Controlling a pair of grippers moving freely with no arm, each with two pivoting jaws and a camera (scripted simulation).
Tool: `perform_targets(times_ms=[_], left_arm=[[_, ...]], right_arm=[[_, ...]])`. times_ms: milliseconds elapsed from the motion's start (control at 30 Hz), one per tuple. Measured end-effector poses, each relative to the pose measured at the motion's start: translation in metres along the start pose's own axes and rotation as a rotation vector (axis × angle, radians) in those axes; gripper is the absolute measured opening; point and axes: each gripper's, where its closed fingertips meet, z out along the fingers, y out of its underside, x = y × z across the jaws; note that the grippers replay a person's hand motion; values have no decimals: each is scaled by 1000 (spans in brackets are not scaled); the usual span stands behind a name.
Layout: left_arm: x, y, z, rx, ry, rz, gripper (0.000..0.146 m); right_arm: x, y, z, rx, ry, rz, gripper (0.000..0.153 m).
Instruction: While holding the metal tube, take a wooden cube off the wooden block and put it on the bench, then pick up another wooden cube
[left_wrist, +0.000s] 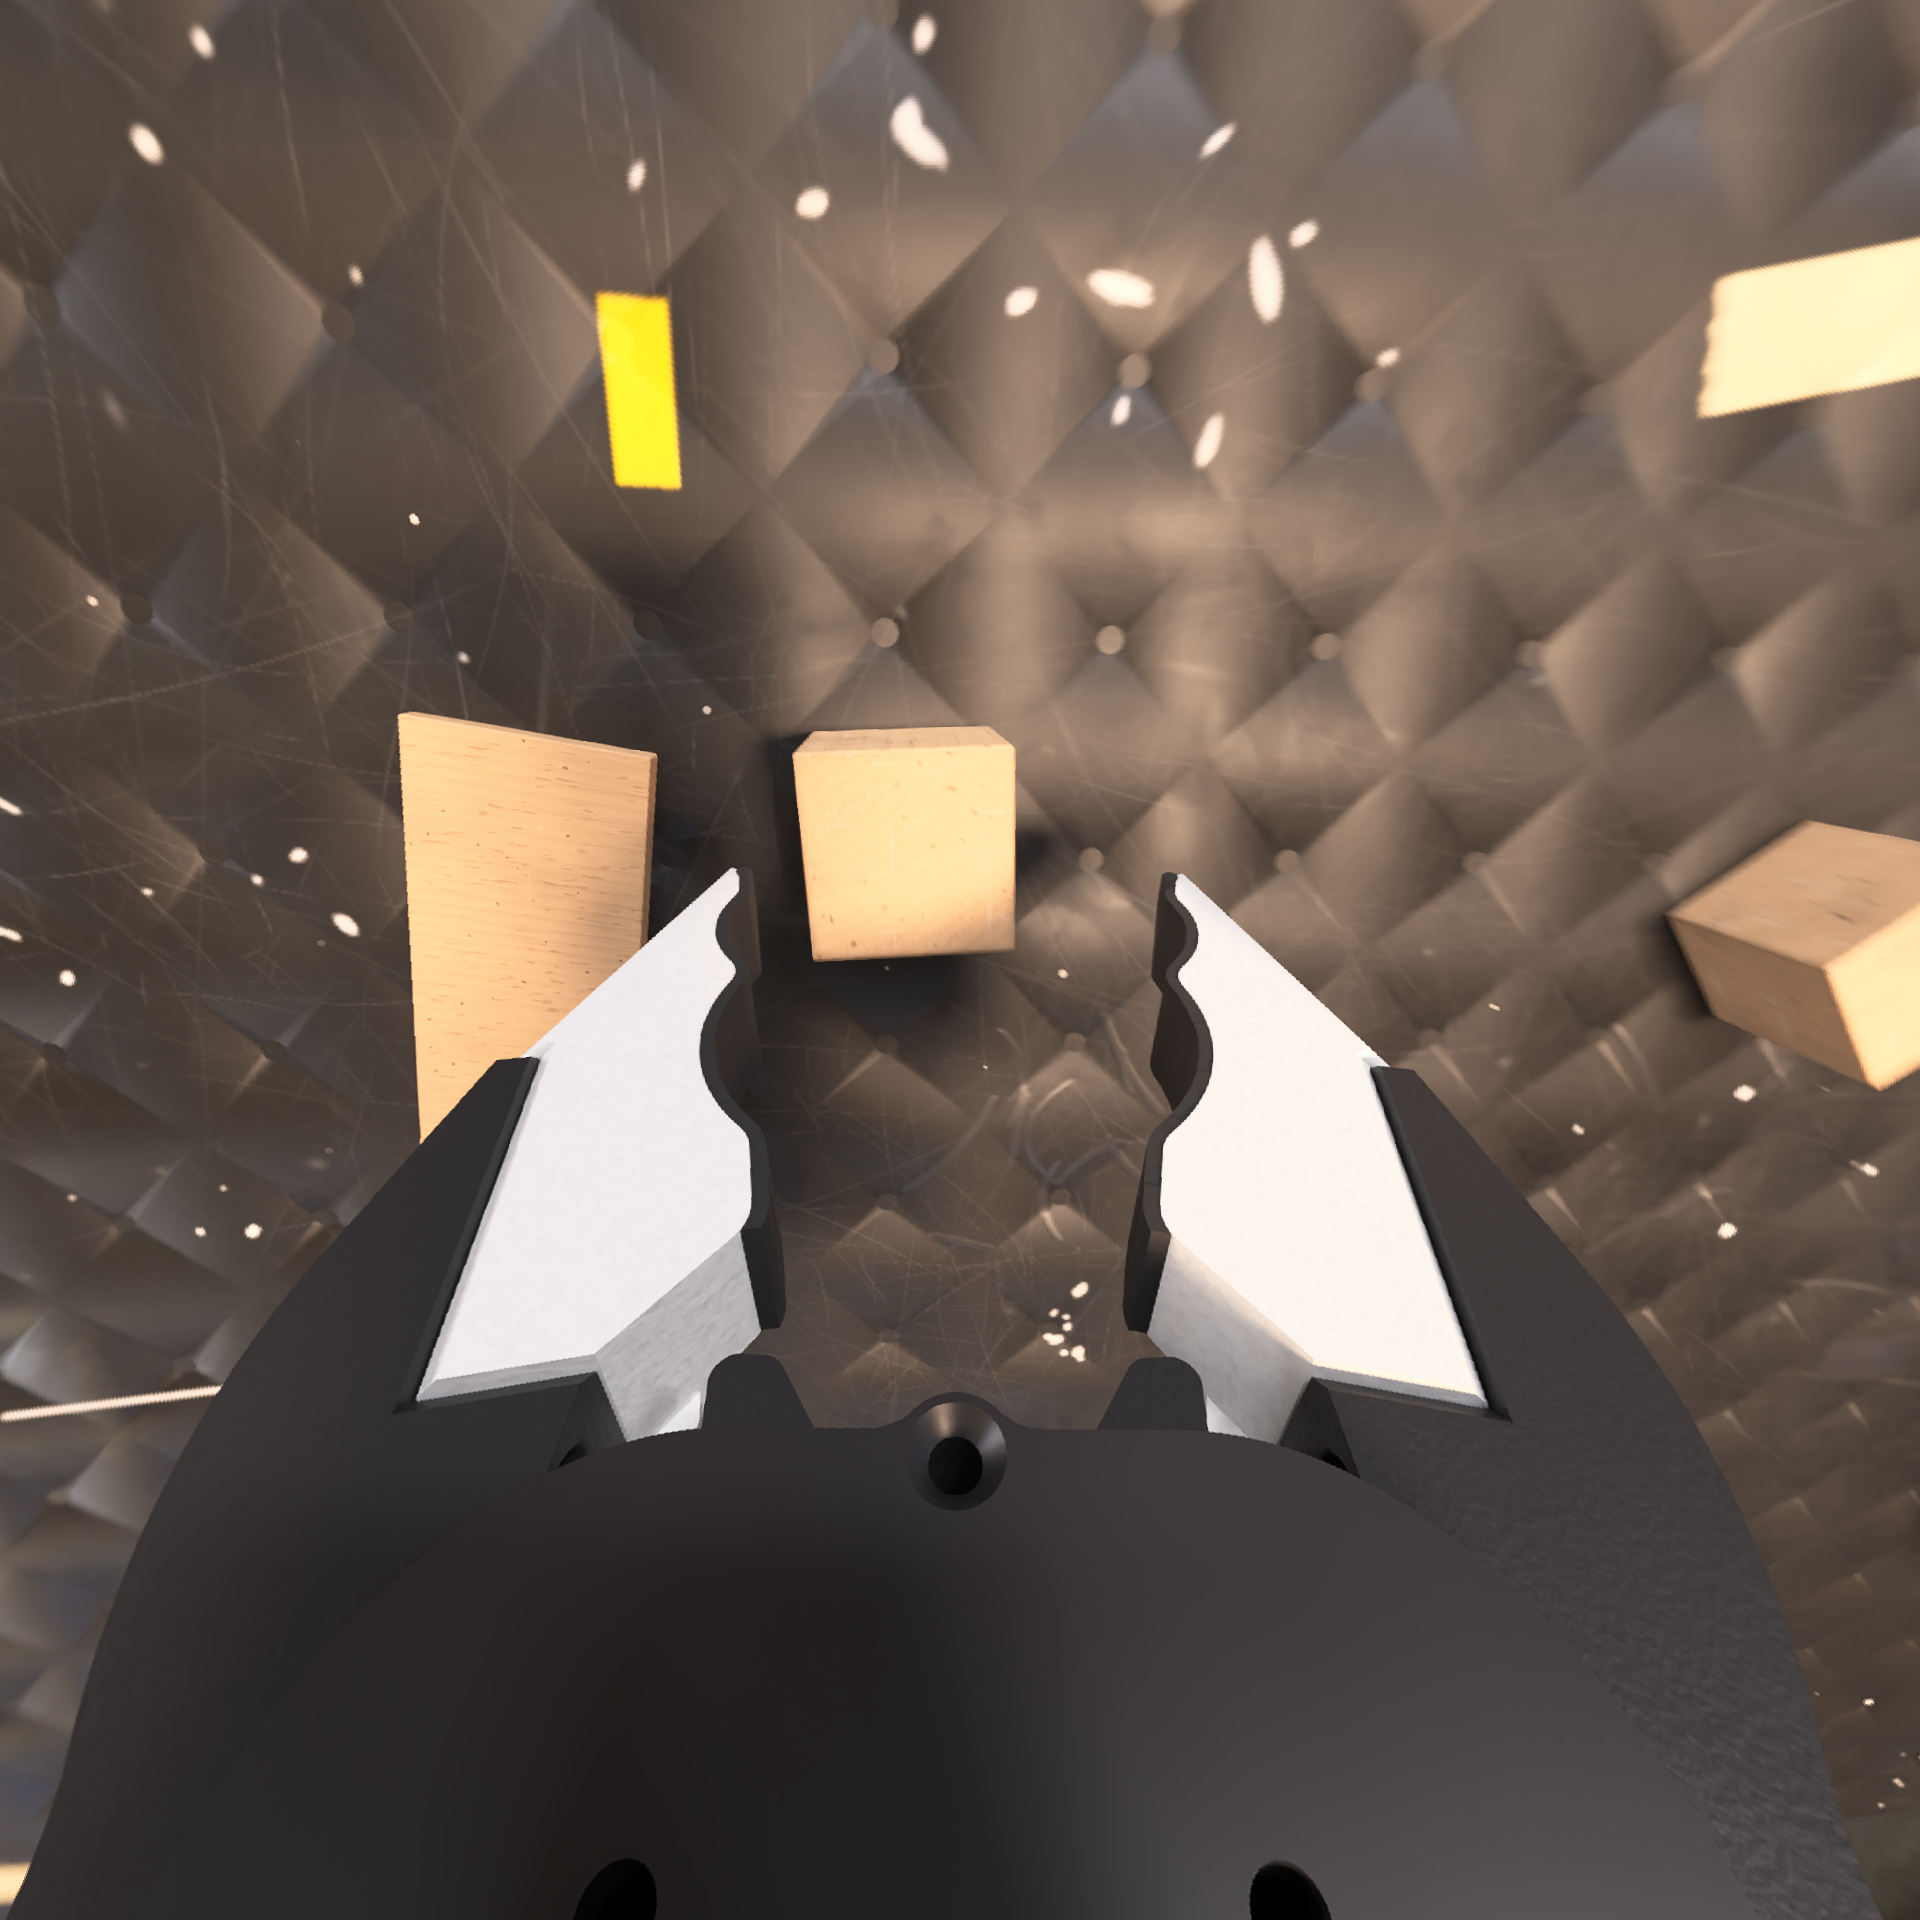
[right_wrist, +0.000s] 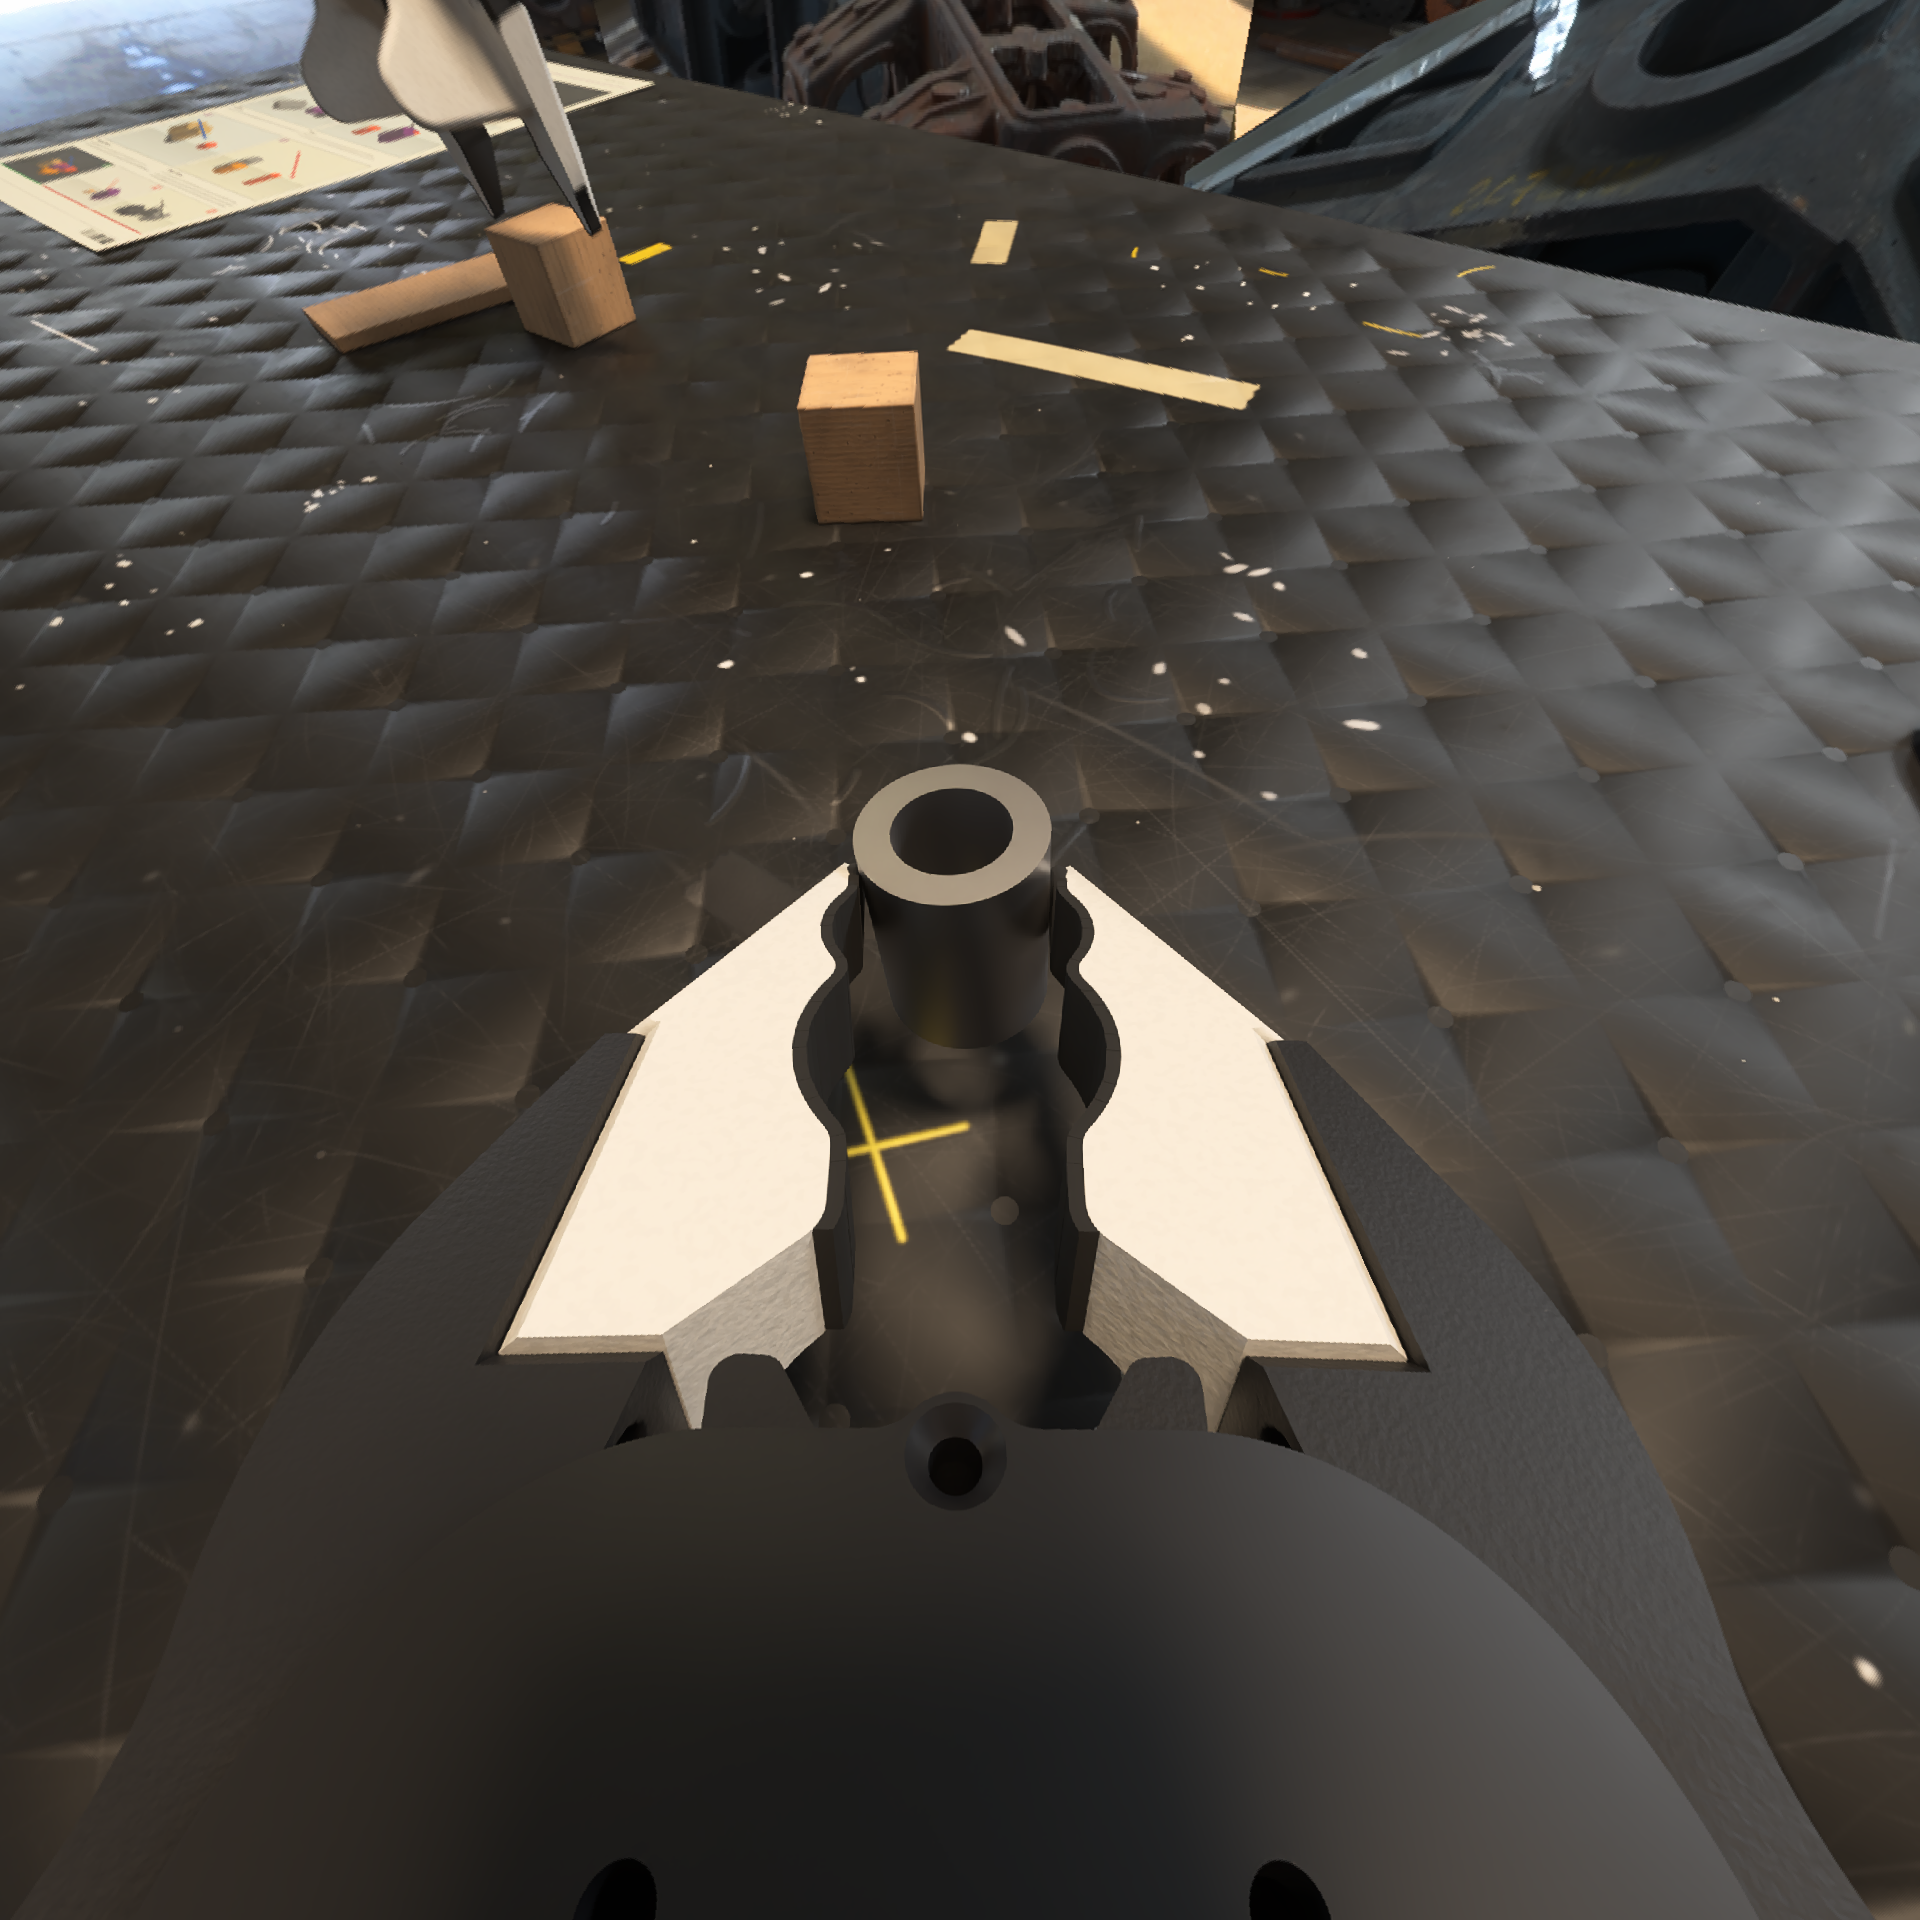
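My right gripper (right_wrist: 954, 883) is shut on the dark metal tube (right_wrist: 951, 821), held upright above the bench. My left gripper (left_wrist: 956, 894) is open and points down at a wooden cube (left_wrist: 904, 842) that sits on the bench just right of the flat wooden block (left_wrist: 520, 904). In the right wrist view the left gripper (right_wrist: 538, 208) hangs with its tips straddling the top of that cube (right_wrist: 566, 286), beside the block (right_wrist: 405, 301). A second wooden cube (right_wrist: 862, 436) stands alone mid-bench; it also shows at the right of the left wrist view (left_wrist: 1808, 945).
The dark quilted metal bench (right_wrist: 416, 727) carries pale tape strips (right_wrist: 1101, 369), a short strip (right_wrist: 994, 241), yellow tape (left_wrist: 639, 390) and a yellow cross (right_wrist: 883, 1143) under the tube. A printed sheet (right_wrist: 208, 156) lies far left. Heavy machinery (right_wrist: 1558, 125) stands beyond the bench edge.
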Motion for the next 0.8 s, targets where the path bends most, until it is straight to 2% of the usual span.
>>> perform_targets(times_ms=[100,167,200,267,367,467,567,667,733,800], left_arm=[[-8,5,18,-101,-44,-20,67],[-10,8,21,-112,-28,-33,47],[-12,10,19,-122,-24,-21,45],[-17,8,6,-90,-14,6,45],[-20,3,-40,45,-7,96,45],[14,16,-95,200,22,377,45],[93,61,-123,273,211,763,45],[166,112,-114,228,298,1152,45],[204,135,-92,155,298,1310,45],[228,147,-67,61,274,1405,45]], right_arm=[[-1,2,1,-11,-4,-8,35],[-1,2,0,-12,-7,-11,35],[-1,2,0,-10,-8,-12,35],[0,1,-1,-8,-7,-11,35],[3,0,-2,-2,3,-6,35],[5,-1,-2,2,15,-9,35],[5,-1,-1,2,26,-14,35],[4,-2,-2,4,28,-23,35],[4,-3,-3,11,32,-31,35],[4,-4,-3,12,29,-31,35]])
